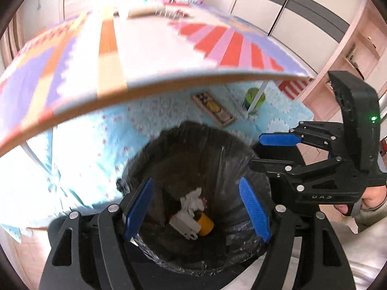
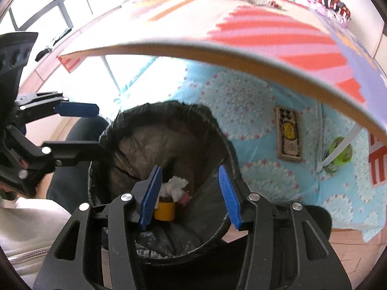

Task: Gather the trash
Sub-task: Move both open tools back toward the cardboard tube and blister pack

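- Blue star-print floor mat (image 2: 254,111) under patterned table (image 1: 150,48); flat box (image 1: 214,108) & green can (image 1: 254,97) on mat
- Black-lined bin (image 1: 193,145) below both grippers
- In bin: crumpled tissue (image 2: 175,186), yellow cap (image 1: 205,224), white scrap (image 1: 183,224)
- Left gripper (image 1: 197,209) spread wide, holding nothing, over bin
- Right gripper (image 2: 191,195) likewise spread & holding nothing, at bin rim

The lined bin (image 1: 193,169) stands on the floor mat (image 1: 96,133) just before the worktop (image 1: 145,48); crumpled tissue (image 1: 193,201) and a cap (image 1: 205,224) lie inside. Under the worktop lie a flat box (image 1: 214,108) and, to its right, a can (image 1: 254,97).
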